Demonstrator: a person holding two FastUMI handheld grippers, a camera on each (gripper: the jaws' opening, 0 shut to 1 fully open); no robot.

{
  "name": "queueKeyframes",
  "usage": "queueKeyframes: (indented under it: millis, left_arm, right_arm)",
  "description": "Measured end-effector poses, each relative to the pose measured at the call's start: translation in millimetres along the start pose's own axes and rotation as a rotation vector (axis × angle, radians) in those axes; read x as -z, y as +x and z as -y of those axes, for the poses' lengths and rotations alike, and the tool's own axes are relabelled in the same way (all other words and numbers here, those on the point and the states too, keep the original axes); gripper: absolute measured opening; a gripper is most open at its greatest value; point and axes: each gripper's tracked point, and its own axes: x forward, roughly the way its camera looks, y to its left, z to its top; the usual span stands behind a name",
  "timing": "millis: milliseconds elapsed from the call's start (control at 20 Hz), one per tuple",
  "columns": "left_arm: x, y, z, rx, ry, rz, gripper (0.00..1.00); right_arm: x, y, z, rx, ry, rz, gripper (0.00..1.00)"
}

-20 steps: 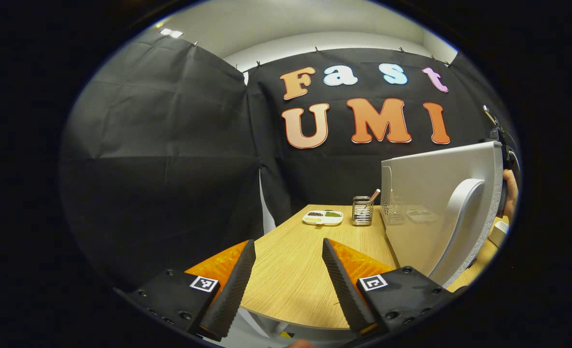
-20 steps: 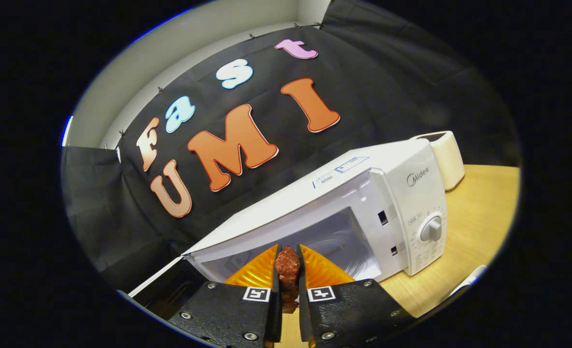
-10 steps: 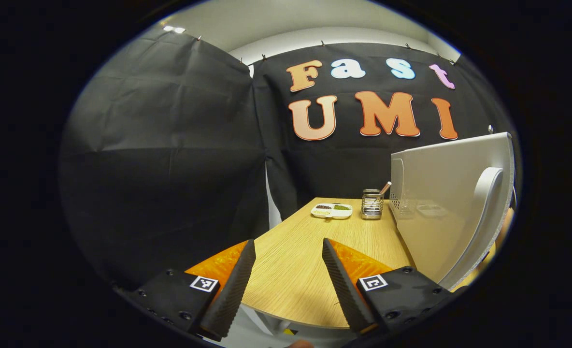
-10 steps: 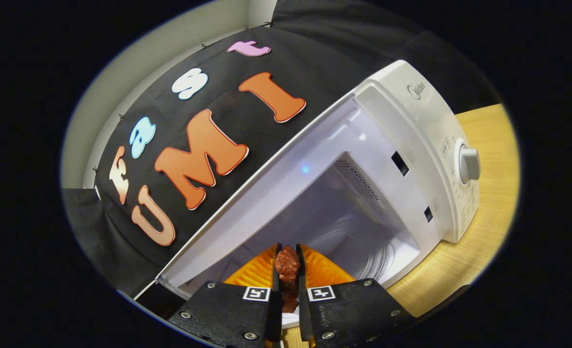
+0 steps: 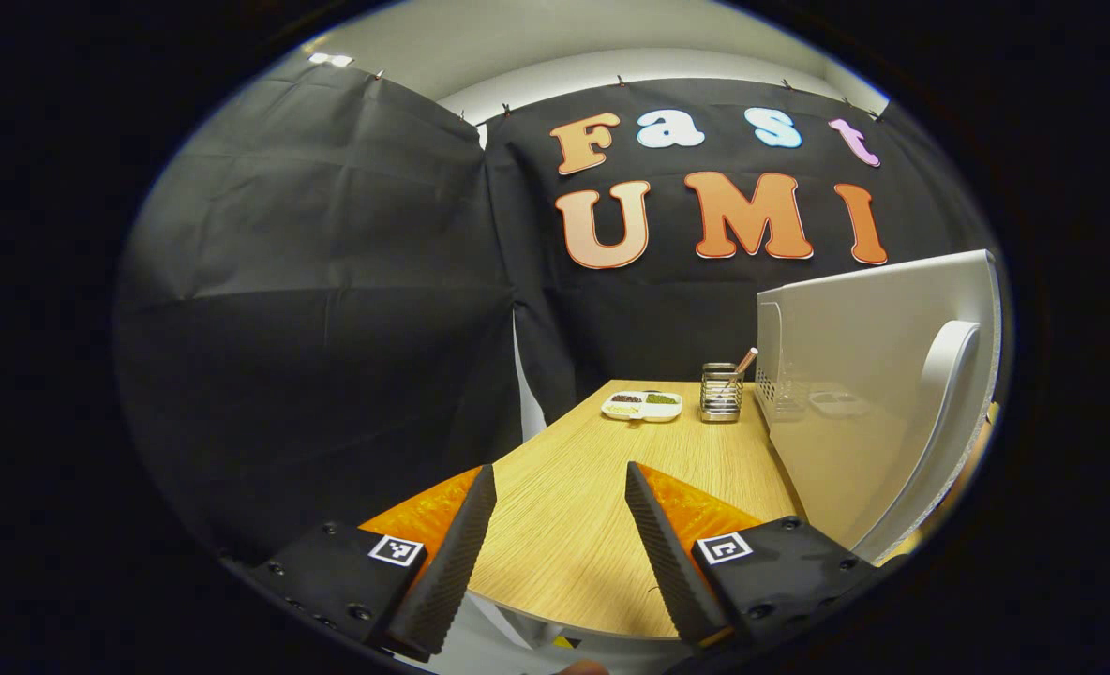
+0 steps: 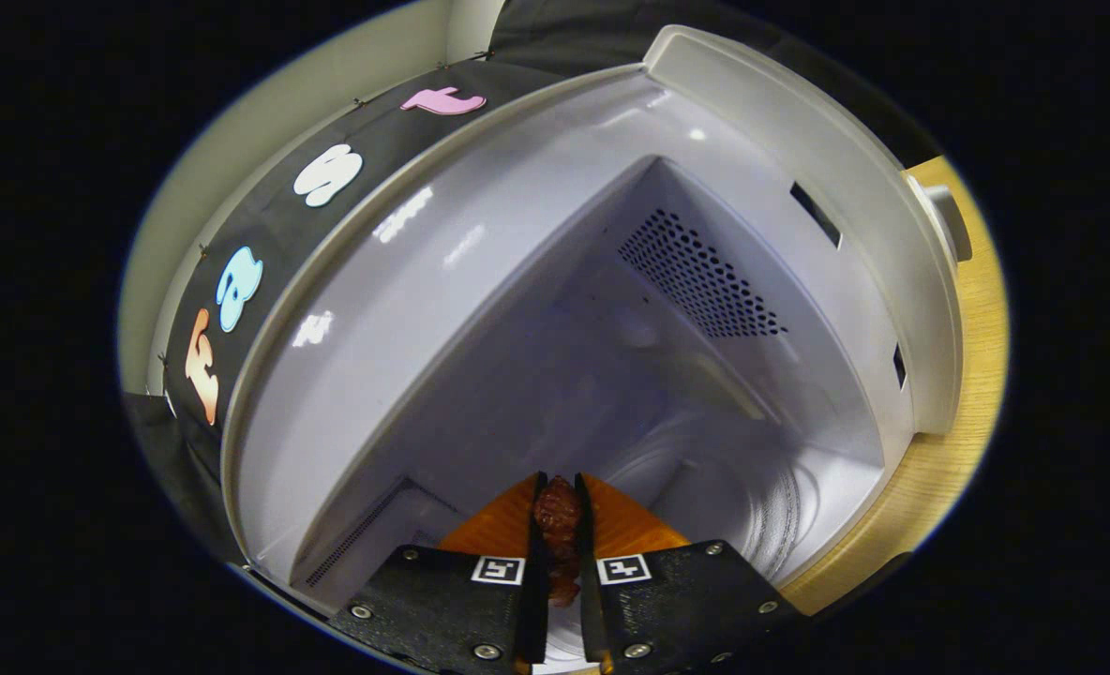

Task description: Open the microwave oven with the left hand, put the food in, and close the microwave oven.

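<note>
My right tongs clamped on the food inside the open microwave oven, my left tongs spread wide, empty, above the desk beside the door

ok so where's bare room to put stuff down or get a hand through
Bare tabletop runs from the open left gripper to the divided dish and wire utensil holder, which crowd the far end. The open microwave door bounds its right. The microwave cavity ahead of the meat is bare.
</note>
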Motion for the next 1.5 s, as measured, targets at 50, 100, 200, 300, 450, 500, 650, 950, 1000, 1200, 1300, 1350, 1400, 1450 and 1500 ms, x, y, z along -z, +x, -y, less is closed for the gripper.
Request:
queueKeyframes:
  millis: [50,100,200,300,450,500,650,950,1000,1200,1300,1350,1400,1450,1500]
  left_arm:
    - [0,-1,-1,0.000,-0.001,0.000,0.87]
    - [-1,-1,0,-0.001,-0.003,0.002,0.87]
    - [-2,-4,0,-0.001,-0.005,0.006,0.87]
    - [-2,-5,1,0.002,-0.006,0.009,0.87]
    - [-4,-10,4,0.011,-0.011,0.013,0.87]
    - [-5,-10,5,0.014,-0.012,0.014,0.87]
    - [-7,-12,8,0.017,-0.015,0.022,0.87]
    - [-16,-16,31,0.057,0.001,0.031,0.87]
    - [-19,-16,36,0.067,0.005,0.034,0.87]
    - [-31,-18,57,0.105,0.006,0.056,0.87]
    - [-33,-16,69,0.127,0.004,0.055,0.87]
    - [-31,-16,73,0.137,0.004,0.049,0.90]
    - [-31,-16,79,0.147,0.003,0.048,0.94]
    - [-31,-16,80,0.145,0.005,0.046,0.87]
    - [-32,-18,84,0.154,0.001,0.042,0.88]
  right_arm:
    - [3,3,3,0.008,-0.009,-0.001,0.14]
    - [4,1,2,0.005,-0.013,0.003,0.14]
    - [11,4,12,0.065,-0.087,0.002,0.16]
    - [12,0,21,0.115,-0.173,-0.009,0.23]
    - [16,1,37,0.175,-0.288,-0.080,0.41]
    - [17,-1,41,0.186,-0.337,-0.103,0.47]
    - [10,-8,34,0.136,-0.442,-0.102,0.64]
    - [-11,-37,32,0.086,-0.586,-0.102,0.80]
    - [-14,-44,33,0.077,-0.617,-0.106,0.81]
    - [-31,-81,27,-0.019,-0.681,-0.100,0.84]
    - [-40,-101,27,-0.061,-0.707,-0.108,0.84]
    - [-44,-111,27,-0.088,-0.723,-0.116,0.84]
    - [-50,-120,26,-0.114,-0.743,-0.116,0.85]
    - [-57,-130,25,-0.141,-0.768,-0.110,0.85]
    - [-64,-141,25,-0.163,-0.795,-0.102,0.86]
